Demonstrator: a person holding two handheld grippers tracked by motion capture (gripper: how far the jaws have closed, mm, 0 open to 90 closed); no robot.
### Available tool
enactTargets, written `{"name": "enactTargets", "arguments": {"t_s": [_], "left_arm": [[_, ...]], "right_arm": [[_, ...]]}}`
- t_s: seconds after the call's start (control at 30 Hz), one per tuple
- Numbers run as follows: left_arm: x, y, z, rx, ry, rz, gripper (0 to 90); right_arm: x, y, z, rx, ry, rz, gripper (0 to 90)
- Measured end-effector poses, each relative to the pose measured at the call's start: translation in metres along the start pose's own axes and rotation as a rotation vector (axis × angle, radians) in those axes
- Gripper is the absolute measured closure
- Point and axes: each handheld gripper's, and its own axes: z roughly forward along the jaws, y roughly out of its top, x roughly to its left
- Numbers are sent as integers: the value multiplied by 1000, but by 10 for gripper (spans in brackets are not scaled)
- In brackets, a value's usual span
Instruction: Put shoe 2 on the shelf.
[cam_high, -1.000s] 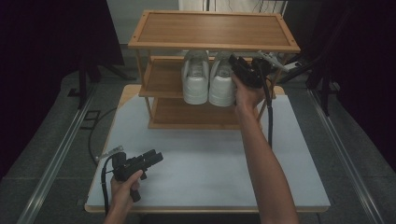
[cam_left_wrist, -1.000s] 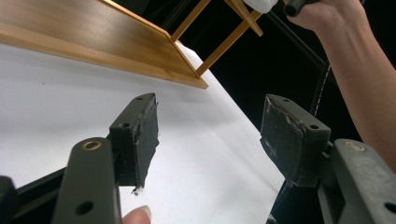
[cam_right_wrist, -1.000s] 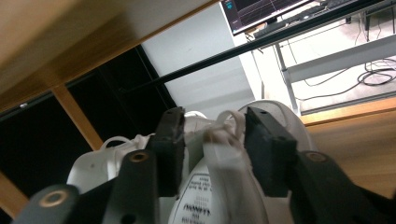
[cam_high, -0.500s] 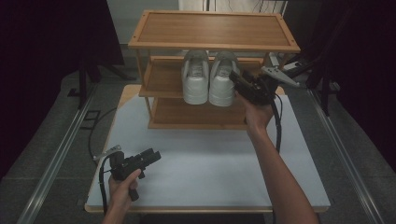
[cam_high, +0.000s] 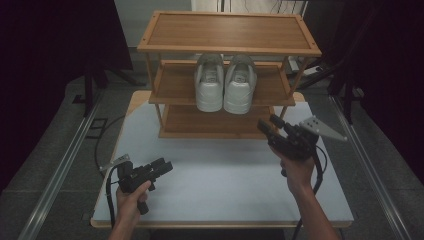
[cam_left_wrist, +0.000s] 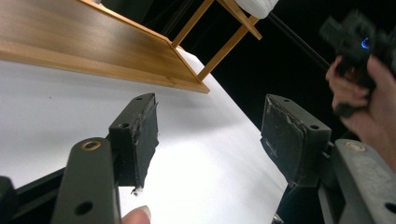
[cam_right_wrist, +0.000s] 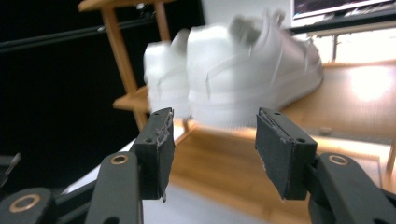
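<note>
1. The pair of white shoes stood side by side on the middle shelf of the wooden rack at the far end of the table, heels toward the person.
2. The right tool hung in front of the rack's right leg, below the shoes and apart from them, its jaws spread wide and empty; the right gripper view put the blurred shoes just above and beyond the jaws.
3. The left tool rested low over the near left of the table, jaws also parted with nothing between them, well away from the rack.
4. To judge by the scene, the shoes looked properly placed; a careful worker would keep the right tool's jaws wide and draw it straight off, avoiding the rack's leg and the nearer shoe's heel.
</note>
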Motion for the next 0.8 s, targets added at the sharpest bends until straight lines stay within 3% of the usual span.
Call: {"name": "enactTargets", "arguments": {"t_s": [0.1,0.17,0.2,0.27,0.3,0.33,0.43,0.8], "left_arm": [[-1,1,0,-8,1,1,359],[-1,1,0,-8,8,2,360],[-1,1,0,-8,8,2,359],[0,1,-1,-9,16,-1,359],[0,1,-1,-9,16,-1,359],[1,1,-1,-7,19,-1,360],[1,0,-1,-8,23,0,359],[1,1,0,-6,22,7,359]], "right_arm": [[-4,-24,-18,21,12,4,465],[-7,-41,-28,42,12,-13,464],[-7,-41,-28,42,12,-13,464],[-11,-63,-40,78,-4,-39,465],[-11,-63,-40,78,-4,-39,465],[-14,-75,-44,102,-20,-61,465],[-20,-89,-47,125,-23,-52,464],[-34,-108,-43,147,-56,-15,406]]}}
